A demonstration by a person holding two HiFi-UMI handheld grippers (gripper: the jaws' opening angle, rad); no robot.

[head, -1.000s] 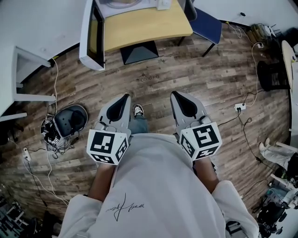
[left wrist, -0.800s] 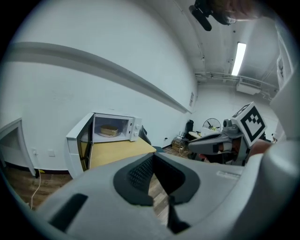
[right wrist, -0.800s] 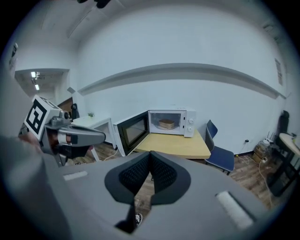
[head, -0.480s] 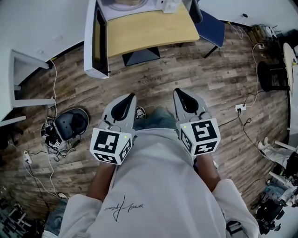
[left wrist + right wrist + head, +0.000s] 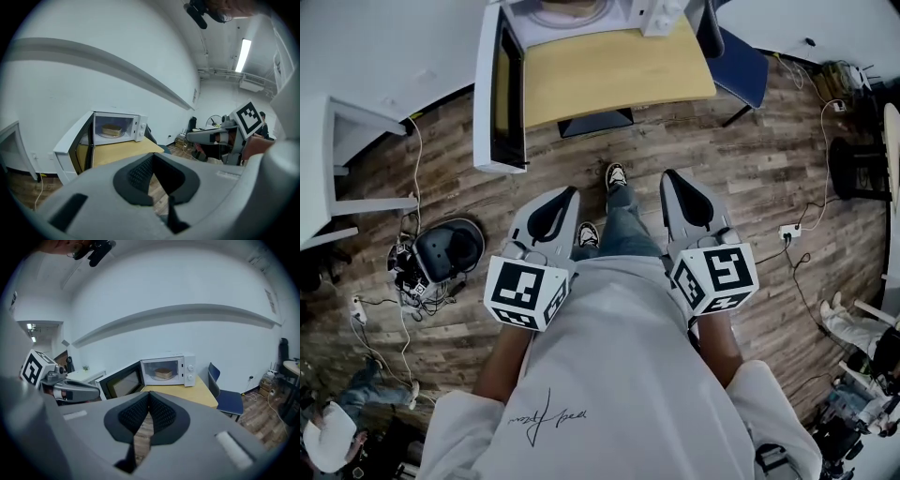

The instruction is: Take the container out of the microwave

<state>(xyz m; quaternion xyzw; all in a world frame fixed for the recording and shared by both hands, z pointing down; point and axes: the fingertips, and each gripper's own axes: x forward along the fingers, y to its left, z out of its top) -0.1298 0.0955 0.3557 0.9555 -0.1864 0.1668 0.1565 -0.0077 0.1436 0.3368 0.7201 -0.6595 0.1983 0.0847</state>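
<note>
A: Far left, head view: what is the dark lump (image 5: pixel 442 248) on the floor (image 5: pixel 703 141)?
B: Rounded black shell, glossy, tangled in cables (image 5: pixel 394 281). Can't name it. White desk (image 5: pixel 347 141) above it, cut off by the frame edge.
A: And the microwave (image 5: pixel 581 23)?
B: White box, sliced by the top of the frame; only the cavity front shows. Door (image 5: pixel 499 89) swung wide to the left, dark glass in a white frame. It sits on a table (image 5: pixel 609 70) with a smooth, pale yellow wooden top.
A: The container (image 5: pixel 111 131)?
B: Inside the cavity. The left gripper view shows it best: low, tan, blocky, small and soft-edged. Lid or contents: can't tell.
A: The left gripper (image 5: pixel 563 197)?
B: Grey plastic with dark ribbed pads, tips together on nothing. Well short of the microwave, over planks. Its marker cube (image 5: pixel 525 292) hides the hand.
A: The right gripper (image 5: pixel 672 183)?
B: Same build. Jaws have just been opening a trace, yet the tips read as touching, with nothing between them. Also well apart from the table.
A: Between the 2?
B: 2 shoes (image 5: pixel 616 175), then a white shirt (image 5: pixel 619 375) below.
A: Far right?
B: Blue chair (image 5: pixel 741 61) with a padded seat, just beside the table's right end. Clutter at the rim is too warped to sort.
</note>
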